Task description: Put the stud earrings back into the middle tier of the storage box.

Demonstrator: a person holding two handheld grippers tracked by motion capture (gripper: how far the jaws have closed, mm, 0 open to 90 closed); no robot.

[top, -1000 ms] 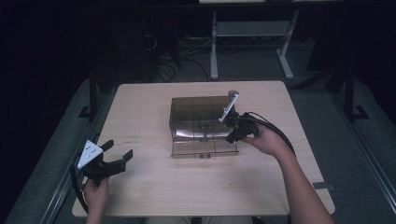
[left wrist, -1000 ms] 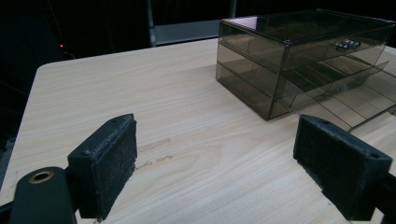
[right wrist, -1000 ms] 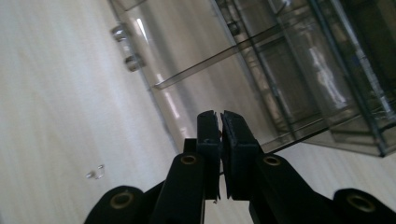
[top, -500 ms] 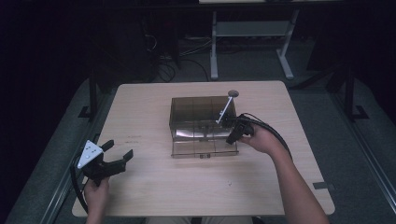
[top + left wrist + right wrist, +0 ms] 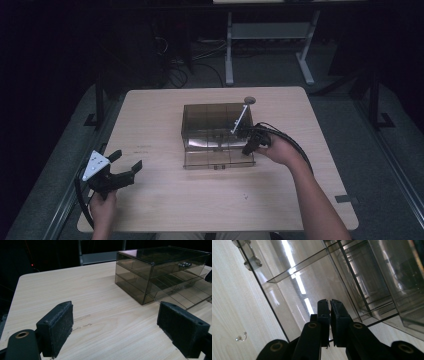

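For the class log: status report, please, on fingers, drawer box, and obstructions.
Left gripper open, idle on the table. Right gripper shut over the smoky transparent plastic drawer box's pulled-out drawer. Nothing in the way.

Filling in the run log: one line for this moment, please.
right gripper: shut, over open drawer | left gripper: open, empty | drawer box: mid-table

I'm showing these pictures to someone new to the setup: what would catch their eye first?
Most likely the smoky transparent drawer box in the middle of the table, its lower drawer pulled out toward the person. Next, the right gripper at that drawer's right end, its jaws shut, with a white rod slanting up above it. The left gripper sits apart near the table's front left, jaws wide open.
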